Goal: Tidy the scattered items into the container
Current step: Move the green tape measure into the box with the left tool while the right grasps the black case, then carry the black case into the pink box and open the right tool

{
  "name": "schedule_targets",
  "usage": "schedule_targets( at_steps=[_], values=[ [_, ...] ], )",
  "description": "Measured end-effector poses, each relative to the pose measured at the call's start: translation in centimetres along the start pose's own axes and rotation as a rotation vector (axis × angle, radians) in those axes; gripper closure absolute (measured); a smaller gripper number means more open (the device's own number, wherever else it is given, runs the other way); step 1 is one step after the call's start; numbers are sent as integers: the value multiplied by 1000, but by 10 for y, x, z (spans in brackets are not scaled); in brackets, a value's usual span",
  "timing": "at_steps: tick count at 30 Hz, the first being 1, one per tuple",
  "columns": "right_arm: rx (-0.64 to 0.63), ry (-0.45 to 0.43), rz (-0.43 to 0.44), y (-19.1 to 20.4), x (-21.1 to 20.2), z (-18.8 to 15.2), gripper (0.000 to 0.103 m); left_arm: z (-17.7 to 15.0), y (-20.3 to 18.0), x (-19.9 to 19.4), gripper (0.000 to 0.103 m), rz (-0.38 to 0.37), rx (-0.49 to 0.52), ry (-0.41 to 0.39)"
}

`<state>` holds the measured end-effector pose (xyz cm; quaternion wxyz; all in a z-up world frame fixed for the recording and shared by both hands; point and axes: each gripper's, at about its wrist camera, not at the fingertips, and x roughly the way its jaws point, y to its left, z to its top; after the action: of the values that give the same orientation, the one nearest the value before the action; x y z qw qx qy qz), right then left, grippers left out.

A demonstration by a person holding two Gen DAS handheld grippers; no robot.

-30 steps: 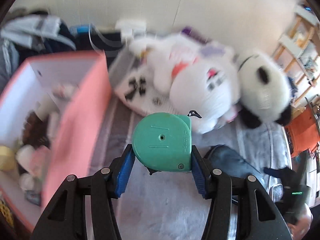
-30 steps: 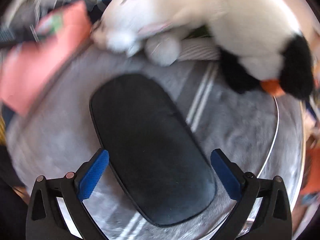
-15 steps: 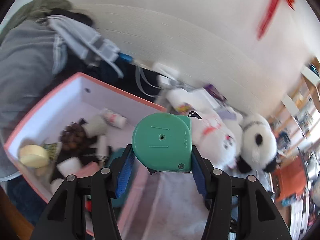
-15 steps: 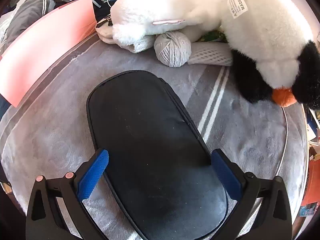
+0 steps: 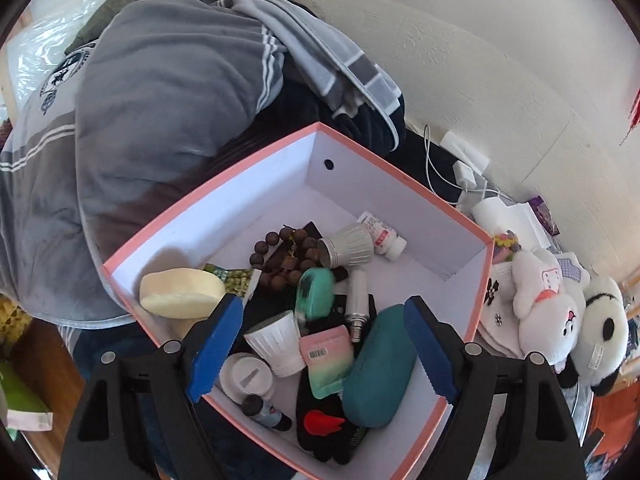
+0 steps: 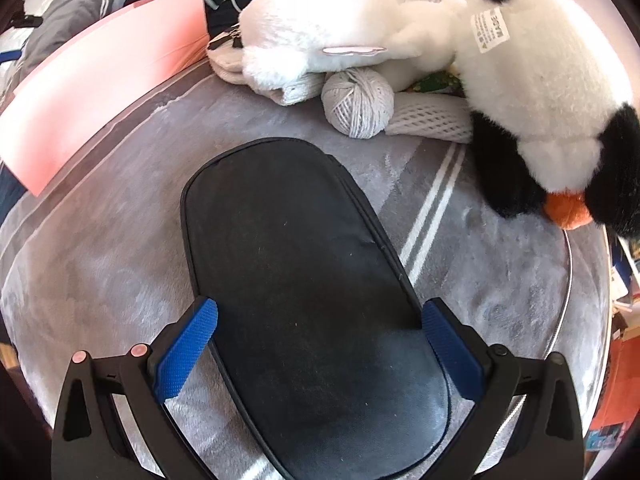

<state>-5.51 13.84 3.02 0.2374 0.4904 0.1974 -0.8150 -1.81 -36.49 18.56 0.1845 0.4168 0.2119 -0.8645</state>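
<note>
Opening over the pink cardboard box (image 5: 400, 184), the left claw (image 5: 324, 344) holds nothing; the blurred green tape measure (image 5: 316, 294) is inside, mid-frame. The right claw (image 6: 318, 344), wide open, should straddle the black oval case (image 6: 304, 280) squarely before closing.

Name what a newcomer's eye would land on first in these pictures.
The pink box, crammed with clutter, fills the left wrist view; a green tape measure lies blurred among it below the opening left gripper. In the right wrist view, a long black case lies on the grey blanket between the right gripper's pads.
</note>
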Motion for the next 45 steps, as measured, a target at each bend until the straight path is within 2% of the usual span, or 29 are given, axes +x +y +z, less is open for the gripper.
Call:
schedule_targets(
  at_steps=[3, 7, 14, 16, 17, 18, 19, 20, 22, 25, 29, 30, 31, 33, 35, 36, 37, 38, 39, 40, 42, 45],
  values=[
    [-64, 36, 55, 9, 2, -5, 0, -1, 0, 2, 20, -2, 5, 5],
    [-271, 56, -86, 32, 19, -18, 0, -4, -9, 6, 20, -6, 25, 24],
    [-146, 4, -80, 15, 20, -4, 1, -13, -36, 0, 20, -34, 114, 9],
    [-55, -1, -63, 8, 14, 4, 25, -12, -37, -4, 20, -52, 117, -1],
    [-28, -21, -55, 7, 8, 8, 32, -10, -35, -7, 20, -60, 110, -5],
    [16, -53, -46, 7, -6, 13, 50, -8, -32, -10, 20, -68, 99, -11],
    [38, -77, -45, 8, -16, 16, 62, -5, -28, -13, 20, -74, 86, -22],
    [73, -113, -31, 9, -32, 20, 66, -3, -22, -17, 20, -74, 73, -36],
    [143, -176, 66, 11, -56, 25, 82, 4, -8, -25, 20, -51, 47, -69],
    [242, -246, 226, 23, -87, 44, 85, 12, 22, -34, 20, -20, -10, -109],
    [244, -373, 438, 71, -133, 100, 85, 21, 69, -44, 20, 1, -112, -145],
    [223, -410, 493, 91, -149, 123, 85, 22, 80, -46, 20, 7, -134, -154],
    [202, -432, 508, 107, -153, 140, 85, 24, 89, -48, 20, 12, -153, -162],
    [145, -501, 496, 145, -175, 178, 85, 27, 108, -53, 20, 15, -197, -181],
    [144, -575, 460, 172, -189, 216, 79, 28, 121, -57, 20, 14, -228, -194],
    [153, -608, 461, 184, -193, 237, 72, 29, 125, -59, 20, 12, -239, -201],
    [159, -630, 456, 192, -197, 253, 43, 30, 129, -61, 20, 10, -248, -209],
    [168, -657, 434, 201, -205, 260, 23, 30, 131, -64, 20, 10, -253, -219],
    [188, -705, 390, 208, -216, 263, 6, 31, 132, -67, 20, 10, -254, -231],
    [195, -767, 363, 213, -229, 258, 5, 31, 132, -70, 20, 11, -254, -245],
    [122, -850, 360, 227, -252, 242, 4, 31, 130, -78, 18, 24, -245, -282],
    [51, -841, 286, 237, -261, 216, 2, 26, 117, -93, 7, 47, -211, -348]
  ],
)
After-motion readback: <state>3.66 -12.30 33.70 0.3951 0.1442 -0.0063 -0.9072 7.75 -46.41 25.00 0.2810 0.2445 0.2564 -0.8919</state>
